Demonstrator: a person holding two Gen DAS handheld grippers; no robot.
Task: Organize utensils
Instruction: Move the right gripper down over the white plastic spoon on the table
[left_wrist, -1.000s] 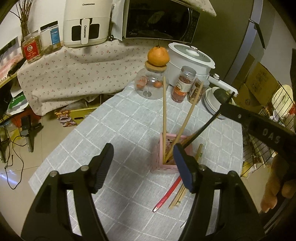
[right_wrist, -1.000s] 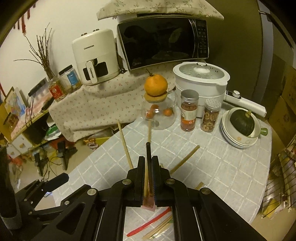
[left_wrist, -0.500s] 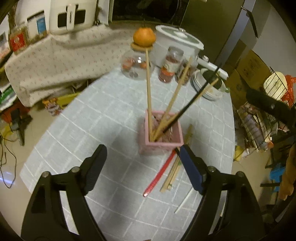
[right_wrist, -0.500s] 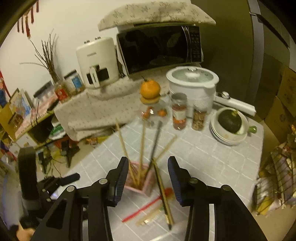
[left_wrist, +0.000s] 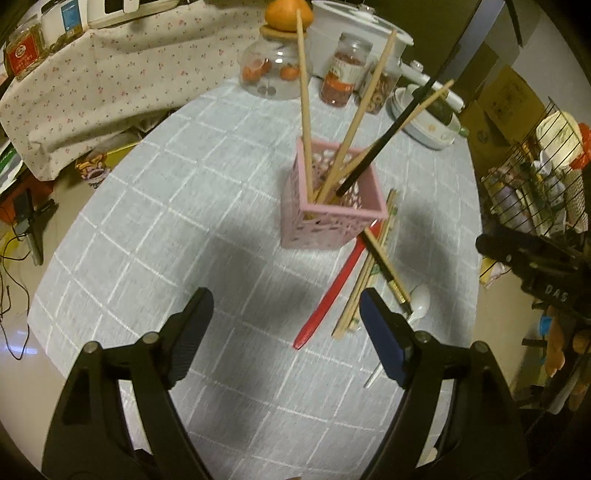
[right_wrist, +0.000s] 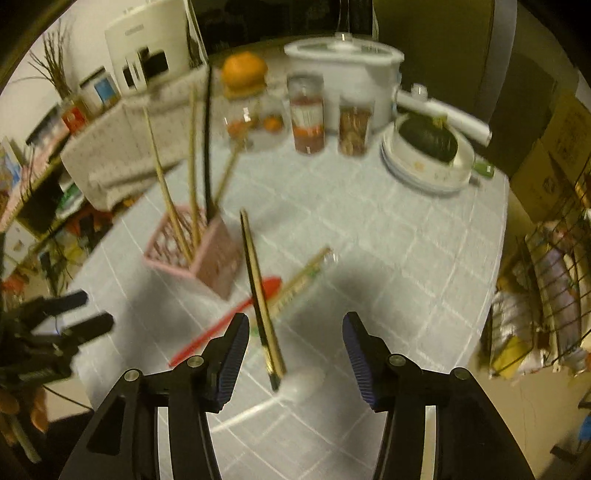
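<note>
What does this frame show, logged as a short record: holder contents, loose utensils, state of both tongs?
holder: pink lattice holder, upright on the checked tablecloth
in holder: three wooden chopsticks and one black chopstick, all leaning
loose on cloth: red utensil, bundle of wooden chopsticks, dark-tipped chopstick, white spoon, all beside the holder
left tongs: open, empty
right tongs: open, empty, above the loose pile
blur: right wrist view is motion-blurred
</note>
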